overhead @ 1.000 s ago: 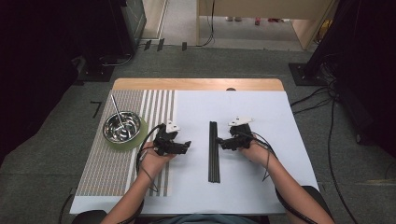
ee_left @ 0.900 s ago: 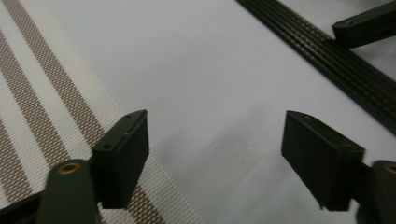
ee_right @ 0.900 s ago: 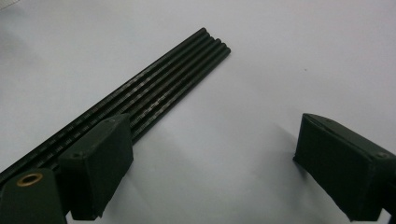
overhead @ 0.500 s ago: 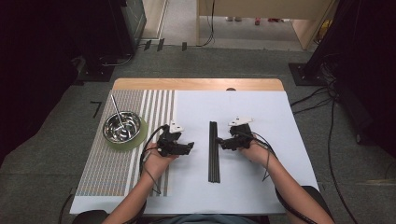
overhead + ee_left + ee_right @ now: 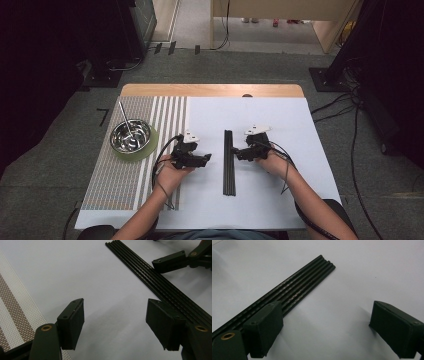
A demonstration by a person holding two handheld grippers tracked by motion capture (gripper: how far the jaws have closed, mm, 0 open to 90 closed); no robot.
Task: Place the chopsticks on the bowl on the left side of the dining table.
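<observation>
A: Item one, the black rods (image 5: 228, 162). Count?

B: I count five in my right gripper view (image 5: 294, 293), lying side by side and touching, one flat row on the white sheet (image 5: 260, 200). In the high view they merge into one dark strip, so that count comes from the gripper cameras.

A: Where are they from each gripper?

B: Between the two. The left gripper (image 5: 202, 161) sits just short of them, its tips pointing toward the row; in its own view (image 5: 115, 317) the rods (image 5: 160, 286) run past the outer side of one jaw, none in the gap. The right gripper (image 5: 239, 153) stands at the other side of the row, tips nearly at it; in its view one jaw overlaps the row's near stretch. I cannot tell whether it touches.

A: Gripper states?

B: Two grippers, both with jaws spread wide, both empty. The left jaws have just been closing a little, with bare sheet between them.

A: Other stock?

B: One steel bowl (image 5: 131, 136) on one green round mat (image 5: 150, 145), one thin rod (image 5: 125, 120) leaning in the bowl, one striped woven mat (image 5: 120, 185), all well off beyond the left gripper's back. I see those in the high view. The left gripper view adds a corner of the striped mat (image 5: 15, 305) and the right gripper's jaw tip (image 5: 172, 261) beyond the rods.
</observation>
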